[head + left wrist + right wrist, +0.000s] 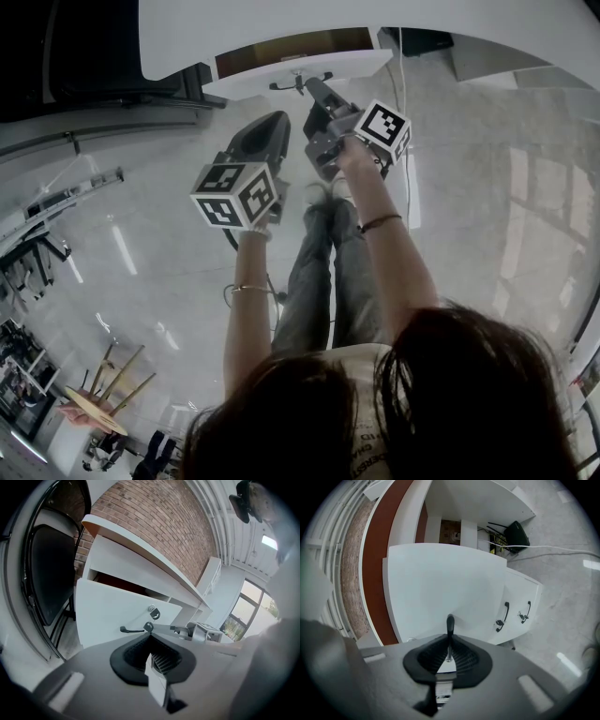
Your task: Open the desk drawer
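- The desk drawer (pixel 302 64) is at the top of the head view, under the white desktop (pixel 281 23). It is pulled part way out, and a strip of its brown inside shows behind the white front panel.
- The black bar handle (pixel 450 623) on that panel runs straight between the pads of your right gripper (pixel 449 641). The jaws are drawn in to a narrow gap and clamp the bar.
- In the left gripper view, a small round lock (pixel 151 608) sits on the panel just above the handle, with something dark hanging from it.
- Your left gripper (pixel 151 641) has its jaws together with nothing between them. It hangs in the air short of the drawer front and touches nothing. In the head view it is to the left of your right gripper and nearer to you.
- Each gripper carries its marker cube. The left cube (pixel 236 194) is just above your left wrist, and the right cube (pixel 384 127) is beside your right hand.
- A black chair (pixel 47 573) stands to the left of the drawer, close to the desk.
- A brick wall (pixel 159 522) rises behind the desk.
- Beside the drawer front is a low white cabinet (pixel 522 590) with two black handles.
- In the recess under the desk sits a black box (pixel 516 532), with a white cable (pixel 553 549) running past it across the pale, glossy floor (pixel 506 216).
- A wooden stool (pixel 94 403) stands well behind you, at the lower left of the head view.
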The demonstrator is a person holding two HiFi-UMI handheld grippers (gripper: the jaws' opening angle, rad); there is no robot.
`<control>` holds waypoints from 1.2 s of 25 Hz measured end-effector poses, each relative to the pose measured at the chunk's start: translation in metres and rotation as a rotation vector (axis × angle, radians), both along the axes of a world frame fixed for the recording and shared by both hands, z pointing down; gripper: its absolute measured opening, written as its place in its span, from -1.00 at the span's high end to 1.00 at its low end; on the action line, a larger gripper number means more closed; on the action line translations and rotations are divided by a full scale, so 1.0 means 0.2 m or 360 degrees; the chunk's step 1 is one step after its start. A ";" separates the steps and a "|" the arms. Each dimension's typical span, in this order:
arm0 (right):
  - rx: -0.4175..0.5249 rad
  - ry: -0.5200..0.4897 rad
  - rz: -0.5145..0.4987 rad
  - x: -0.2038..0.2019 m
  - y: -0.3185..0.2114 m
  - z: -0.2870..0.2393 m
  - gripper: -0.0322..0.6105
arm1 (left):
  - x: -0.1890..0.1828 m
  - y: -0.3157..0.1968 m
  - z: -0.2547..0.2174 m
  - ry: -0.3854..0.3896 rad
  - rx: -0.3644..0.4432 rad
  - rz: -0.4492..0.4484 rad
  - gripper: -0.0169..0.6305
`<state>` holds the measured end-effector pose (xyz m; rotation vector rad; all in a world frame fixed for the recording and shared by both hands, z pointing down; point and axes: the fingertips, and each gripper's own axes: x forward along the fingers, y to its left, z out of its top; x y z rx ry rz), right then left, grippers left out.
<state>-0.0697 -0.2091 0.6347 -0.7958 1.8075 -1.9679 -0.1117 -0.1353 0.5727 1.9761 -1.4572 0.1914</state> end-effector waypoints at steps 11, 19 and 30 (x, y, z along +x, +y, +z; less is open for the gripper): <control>-0.0013 -0.0003 -0.0004 0.01 0.02 0.00 0.82 | 0.03 0.00 0.00 0.0002 -0.0005 0.0016 0.95; -0.0005 -0.0003 -0.0006 0.02 0.05 0.00 0.82 | 0.06 0.02 0.01 0.0012 -0.0017 0.0037 0.95; -0.0008 0.0004 0.0010 0.03 0.09 0.00 0.82 | 0.07 0.03 0.03 0.0023 -0.0030 0.0052 0.95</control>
